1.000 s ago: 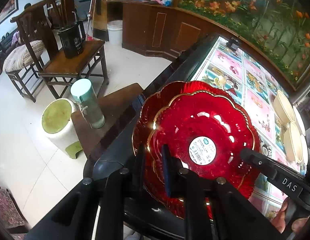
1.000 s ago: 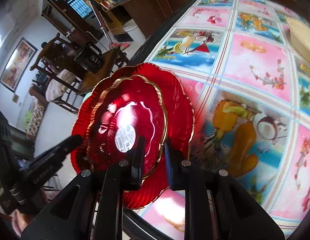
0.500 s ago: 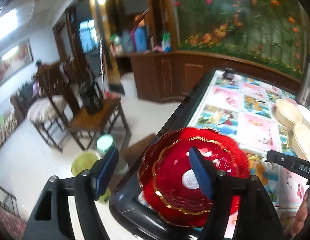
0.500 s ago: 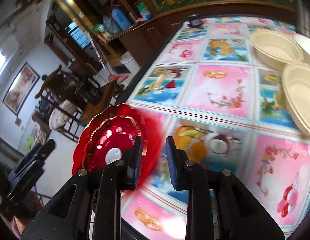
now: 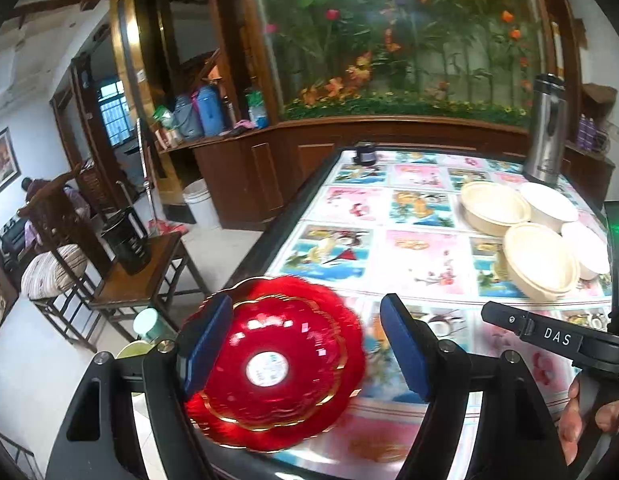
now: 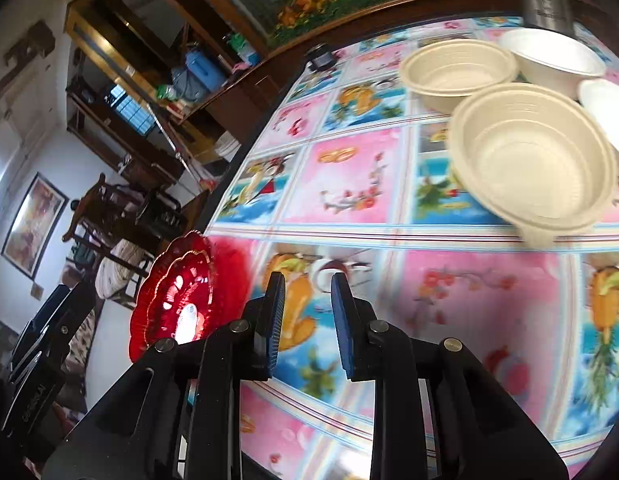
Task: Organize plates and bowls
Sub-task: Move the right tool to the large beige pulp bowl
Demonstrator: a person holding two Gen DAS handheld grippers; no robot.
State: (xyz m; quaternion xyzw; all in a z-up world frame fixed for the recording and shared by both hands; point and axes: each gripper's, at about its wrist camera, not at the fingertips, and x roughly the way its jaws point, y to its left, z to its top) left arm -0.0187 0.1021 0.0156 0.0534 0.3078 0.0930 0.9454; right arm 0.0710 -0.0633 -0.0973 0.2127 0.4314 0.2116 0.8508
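Observation:
Two red scalloped glass plates, a smaller one stacked on a larger [image 5: 275, 372], lie at the table's near left corner; they also show in the right wrist view [image 6: 177, 300]. My left gripper [image 5: 305, 346] is open and empty above them. My right gripper [image 6: 305, 314] stands slightly open and empty, to the right of the plates. Two cream bowls [image 5: 494, 208] [image 5: 540, 262] and two white bowls [image 5: 549, 202] [image 5: 587, 246] sit at the far right. In the right wrist view the nearest cream bowl [image 6: 533, 156] is ahead and to the right.
The table [image 5: 421, 256] has a pink and blue picture cloth. A steel thermos [image 5: 545, 128] stands at the far right corner, a small black object [image 5: 364, 157] at the far edge. A wooden side table and chair [image 5: 141, 276] stand on the floor to the left.
Both grippers let go of the red plates and pulled back and up. The left gripper opened wide; the right swung right toward the bowls. The plates now rest on the table corner.

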